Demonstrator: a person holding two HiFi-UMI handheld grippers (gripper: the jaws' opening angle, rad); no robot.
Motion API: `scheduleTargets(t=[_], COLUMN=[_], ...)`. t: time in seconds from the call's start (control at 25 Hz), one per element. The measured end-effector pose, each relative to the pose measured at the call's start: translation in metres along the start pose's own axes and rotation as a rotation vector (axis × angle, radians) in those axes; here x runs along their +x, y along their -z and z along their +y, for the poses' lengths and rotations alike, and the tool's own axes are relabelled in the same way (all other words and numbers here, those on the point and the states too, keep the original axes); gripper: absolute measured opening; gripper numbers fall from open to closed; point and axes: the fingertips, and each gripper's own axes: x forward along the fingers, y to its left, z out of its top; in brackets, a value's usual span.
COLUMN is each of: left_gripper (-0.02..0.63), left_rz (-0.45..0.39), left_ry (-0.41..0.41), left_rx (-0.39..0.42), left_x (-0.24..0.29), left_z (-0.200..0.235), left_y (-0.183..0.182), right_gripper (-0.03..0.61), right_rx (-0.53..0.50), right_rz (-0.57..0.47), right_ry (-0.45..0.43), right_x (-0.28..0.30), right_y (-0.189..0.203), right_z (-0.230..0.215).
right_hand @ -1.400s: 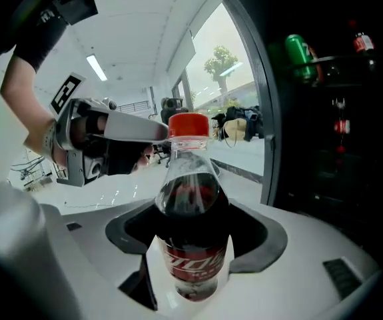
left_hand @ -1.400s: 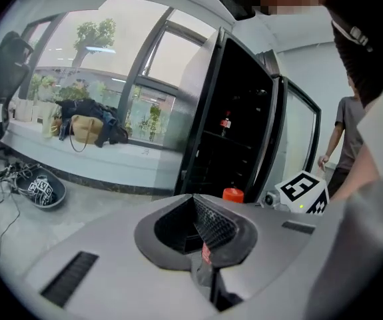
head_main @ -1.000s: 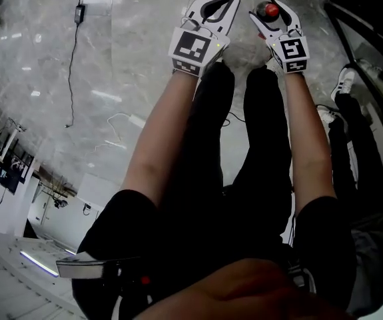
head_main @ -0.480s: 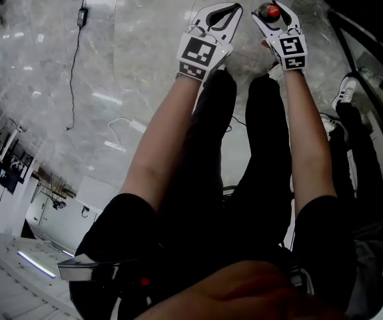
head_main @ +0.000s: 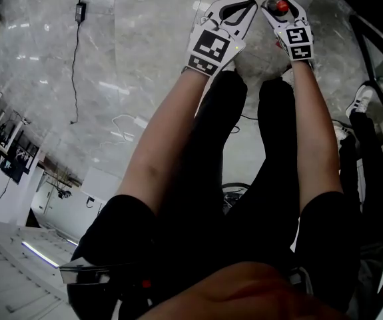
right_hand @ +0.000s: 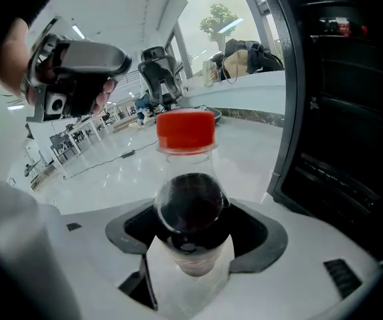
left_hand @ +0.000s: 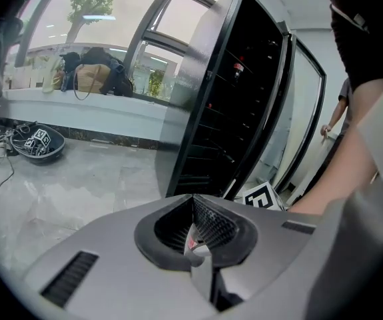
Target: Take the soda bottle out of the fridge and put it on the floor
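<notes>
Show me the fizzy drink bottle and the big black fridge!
Clear plastic soda bottle with red cap (right_hand: 190, 209): right gripper view, dark shoulder.
Tall black fridge (right_hand: 351, 112): right gripper view, shelves.

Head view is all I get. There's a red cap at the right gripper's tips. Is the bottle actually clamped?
Observer: Yes. In the right gripper view, the right gripper has its jaws shut on the bottle, below the red cap.
Operator: Anything in the left gripper?
Observer: No. The left gripper view shows the left gripper with its jaw tips together and nothing held between them.
Operator: Where's the fridge? I can't see it.
Observer: It's ahead of the left gripper. The fridge fills the middle of that view, and its dark shelves are showing.
</notes>
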Motion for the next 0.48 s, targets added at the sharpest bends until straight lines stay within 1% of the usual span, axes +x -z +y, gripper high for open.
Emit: scheduleTargets(t=[0.2,0.28,0.36,0.48], left_gripper=[0.005,0.005,0.005,0.005], left_rz=[0.009,0.010,0.009,0.013], left_ry=[0.009,0.010,0.012,0.007], left_rx=[0.006,0.004,0.001,-0.001], left_x=[0.005,0.006,0.006,0.004], left_z=[0.004,0.005,0.004,0.002], left_y=[0.015,0.019,0.021,0.019], right_gripper=[0.321,0.321,0.321,0.321], right_rx=[-0.016,-0.040,-0.068,-0.077], right_rz=[0.056,0.080,0.089,0.088], right_ry=[-0.012,-0.019,-0.022,-0.036], right_x=[0.021,0.027,0.026,0.022], right_y=[0.036,0.047,0.051,0.047], right_z=[0.005,0.009,0.014,0.022])
